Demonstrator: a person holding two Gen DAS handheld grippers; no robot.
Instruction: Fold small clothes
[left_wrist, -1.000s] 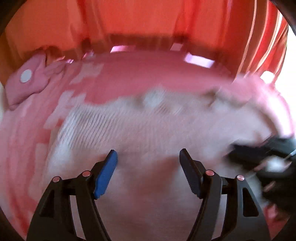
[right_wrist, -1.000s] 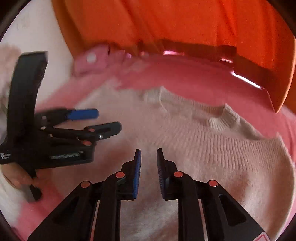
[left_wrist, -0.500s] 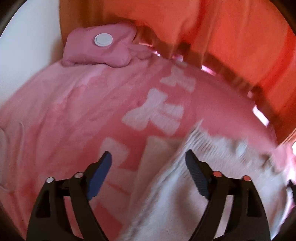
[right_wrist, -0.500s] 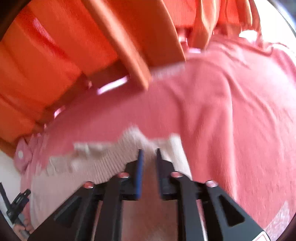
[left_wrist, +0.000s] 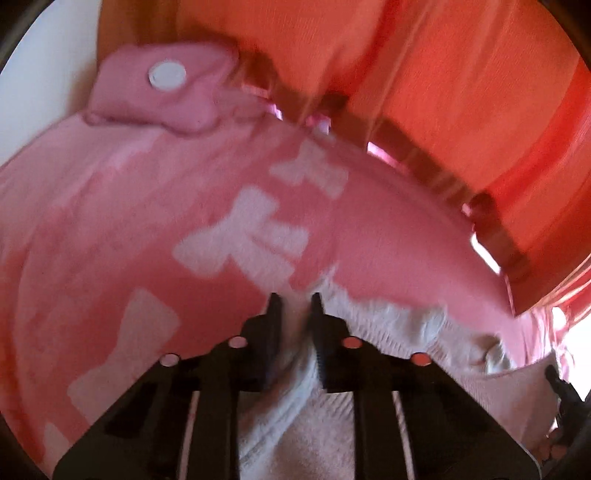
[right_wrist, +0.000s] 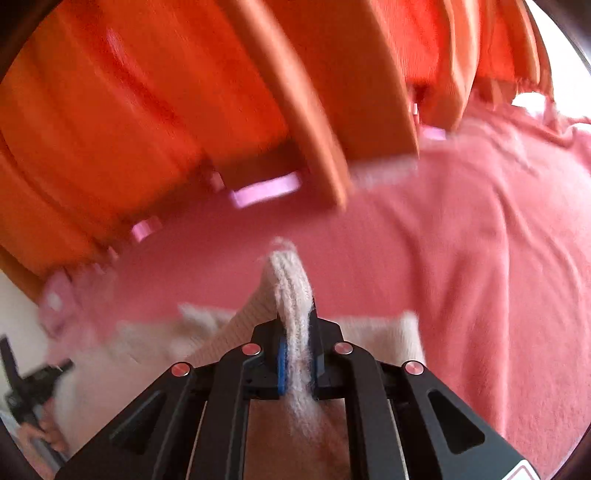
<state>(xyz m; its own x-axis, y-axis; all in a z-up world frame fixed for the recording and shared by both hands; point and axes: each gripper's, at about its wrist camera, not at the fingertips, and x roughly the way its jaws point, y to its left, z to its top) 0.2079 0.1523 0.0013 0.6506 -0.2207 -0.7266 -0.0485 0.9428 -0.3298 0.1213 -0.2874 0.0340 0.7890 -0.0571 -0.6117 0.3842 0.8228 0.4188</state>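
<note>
A small cream knit sweater (left_wrist: 388, 332) lies on a pink blanket (left_wrist: 110, 221). My left gripper (left_wrist: 295, 304) is shut on the sweater's left edge, with knit bunched between its fingers. My right gripper (right_wrist: 295, 321) is shut on a ribbed fold of the sweater (right_wrist: 291, 288), which stands up between its blue pads. The rest of the sweater (right_wrist: 140, 350) spreads to the left in the right wrist view. The left gripper (right_wrist: 26, 387) shows at that view's far left edge.
A pink pillow with a white round patch (left_wrist: 162, 85) lies at the blanket's far left corner. Orange curtains (right_wrist: 110, 110) and a wooden bed frame (right_wrist: 314, 110) run along the far side. The blanket (right_wrist: 498, 258) stretches to the right.
Both grippers have closed on the sweater: the left one was open half a second ago, the right one was nearly shut with no knit between its pads. The right now lifts a fold.
</note>
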